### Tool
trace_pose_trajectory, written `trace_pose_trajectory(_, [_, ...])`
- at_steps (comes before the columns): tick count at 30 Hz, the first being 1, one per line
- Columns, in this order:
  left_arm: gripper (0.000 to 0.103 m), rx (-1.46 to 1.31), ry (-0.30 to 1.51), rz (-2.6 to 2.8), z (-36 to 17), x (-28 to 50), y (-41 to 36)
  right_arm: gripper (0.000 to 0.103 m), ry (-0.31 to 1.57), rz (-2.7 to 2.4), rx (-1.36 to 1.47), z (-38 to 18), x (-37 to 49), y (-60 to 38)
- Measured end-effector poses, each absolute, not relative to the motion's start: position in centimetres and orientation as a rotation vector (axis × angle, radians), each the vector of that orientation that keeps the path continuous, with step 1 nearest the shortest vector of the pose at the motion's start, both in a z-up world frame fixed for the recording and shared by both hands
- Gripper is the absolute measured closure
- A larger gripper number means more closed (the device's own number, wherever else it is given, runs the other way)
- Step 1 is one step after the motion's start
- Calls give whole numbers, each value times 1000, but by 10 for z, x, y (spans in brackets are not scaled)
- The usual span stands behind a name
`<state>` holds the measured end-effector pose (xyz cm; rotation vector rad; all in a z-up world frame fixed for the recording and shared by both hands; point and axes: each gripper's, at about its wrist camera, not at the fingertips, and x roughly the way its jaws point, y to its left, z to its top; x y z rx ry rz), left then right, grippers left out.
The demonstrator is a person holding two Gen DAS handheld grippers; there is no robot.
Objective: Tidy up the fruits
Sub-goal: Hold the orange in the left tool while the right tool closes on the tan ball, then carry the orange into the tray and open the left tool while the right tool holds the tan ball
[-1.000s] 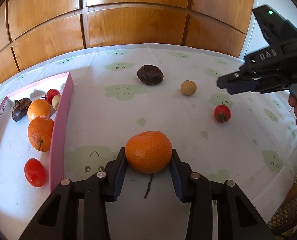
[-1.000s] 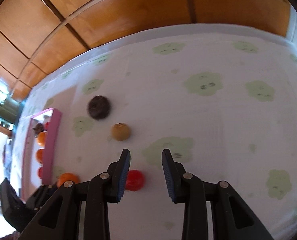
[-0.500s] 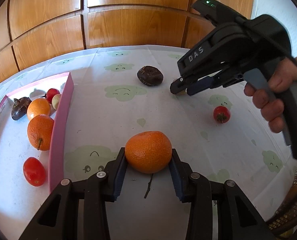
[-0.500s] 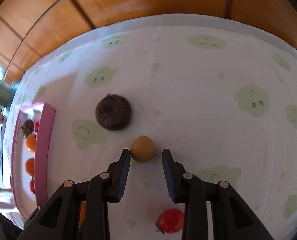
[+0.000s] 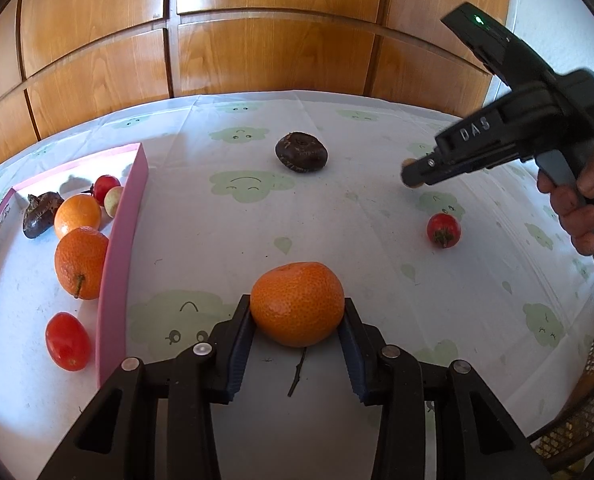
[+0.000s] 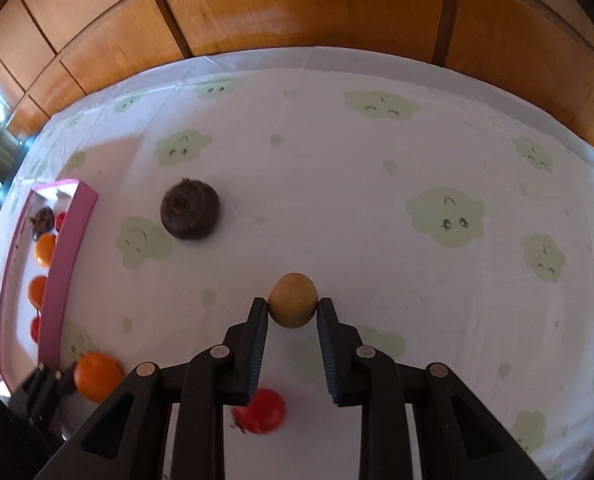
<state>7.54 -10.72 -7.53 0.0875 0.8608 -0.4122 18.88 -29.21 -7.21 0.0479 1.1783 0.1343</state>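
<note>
Fingers of the left gripper [image 5: 297, 312] pinch a large orange [image 5: 297, 304], one pad on each flank; fruit sits over the near-middle of the tablecloth [image 5: 357, 208], just right of the pink tray [image 5: 125, 236]. Whether the orange is resting on the cloth or lifted: cannot tell.

Right gripper [image 6: 293, 308] fingers press against both sides of a small tan round fruit [image 6: 293, 299], held at the fingertips, over mid-cloth. From the left wrist view that gripper hangs over the right part of the cloth, with the person's hand [image 5: 577, 204] on its handle.

Loose on the cloth:
- dark brown wrinkled fruit [image 5: 302, 151], toward the far edge, well apart from both grippers
- small red fruit [image 5: 443, 230], toward the right edge, near the right gripper
- thin twig [image 5: 297, 372], near edge, between the left fingers

Tray at the left edge holds two oranges [image 5: 81, 262], a red oval fruit [image 5: 68, 341], a dark shrivelled fruit [image 5: 41, 214], a small red fruit and a pale one at its far corner.
</note>
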Motion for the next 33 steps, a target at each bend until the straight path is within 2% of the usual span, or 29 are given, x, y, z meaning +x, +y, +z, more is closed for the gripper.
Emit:
trace_pose_trajectory(10, [61,90,862,-411,-75,77,-107,71,1173,142,84,-76,193,-294])
trace_pose_trajectory(14, [61,90,862,-412,-76,77,-106,71,1159,140,83,-76,196,-292])
trace_pose_trajectory(17, [61,91,863,-412,-76,77,-106,76,1143,126,47,-79,195,-289])
trace_pose_trajectory(29, [63,73,921,-404,-69,83,-105,77,1111,132,80,-78,195,-295])
trace_pose_trajectory(33, [63,90,892,-397,-57,74,-104,77,1105,128,73,-77,194,-294])
